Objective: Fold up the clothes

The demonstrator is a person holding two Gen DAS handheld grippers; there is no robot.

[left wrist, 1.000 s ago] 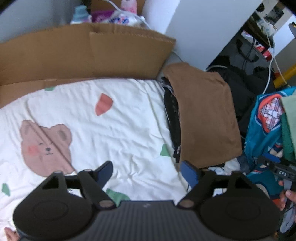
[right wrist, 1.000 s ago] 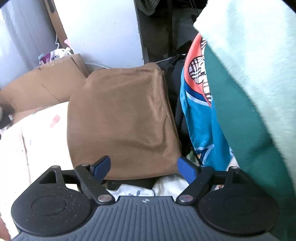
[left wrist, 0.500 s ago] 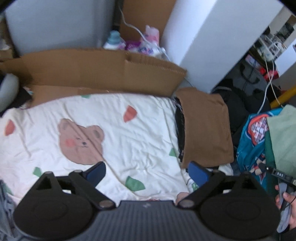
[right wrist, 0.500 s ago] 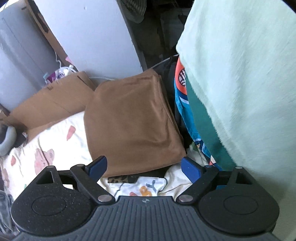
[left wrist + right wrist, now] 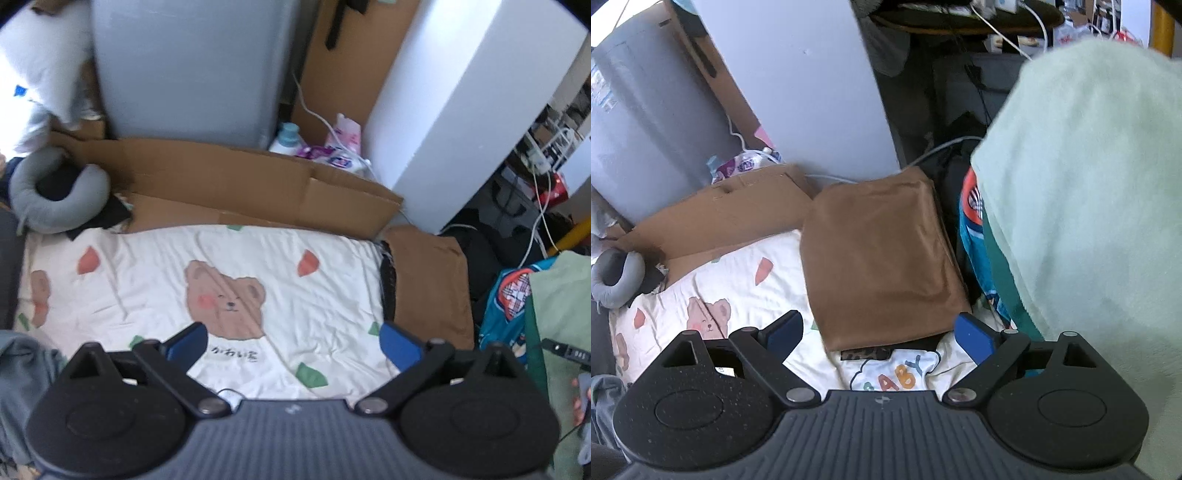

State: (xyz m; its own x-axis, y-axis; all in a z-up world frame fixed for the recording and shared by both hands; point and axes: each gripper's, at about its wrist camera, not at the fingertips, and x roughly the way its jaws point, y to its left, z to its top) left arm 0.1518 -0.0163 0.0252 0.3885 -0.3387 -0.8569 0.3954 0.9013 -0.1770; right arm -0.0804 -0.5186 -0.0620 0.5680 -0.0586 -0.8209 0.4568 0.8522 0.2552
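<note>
A folded brown garment [image 5: 430, 280] lies on a small stack at the right edge of a cream bear-print sheet [image 5: 229, 273]; it also shows in the right wrist view [image 5: 882, 258]. My left gripper [image 5: 293, 345] is open and empty, raised above the sheet. My right gripper [image 5: 879, 338] is open and empty, above the near edge of the brown garment. A pale green and teal garment [image 5: 1082, 192] hangs close at the right. A blue printed garment [image 5: 506, 306] lies beside the stack.
A flattened cardboard box [image 5: 236, 184] lies behind the sheet. A grey neck pillow [image 5: 55, 199] sits at the far left. A white cabinet [image 5: 454, 110] and cables [image 5: 543, 206] stand at the right. A grey-blue garment [image 5: 22, 384] lies at the near left.
Both grippers have pulled back and up from the brown garment, so more of the sheet and room shows. Both stay open and empty.
</note>
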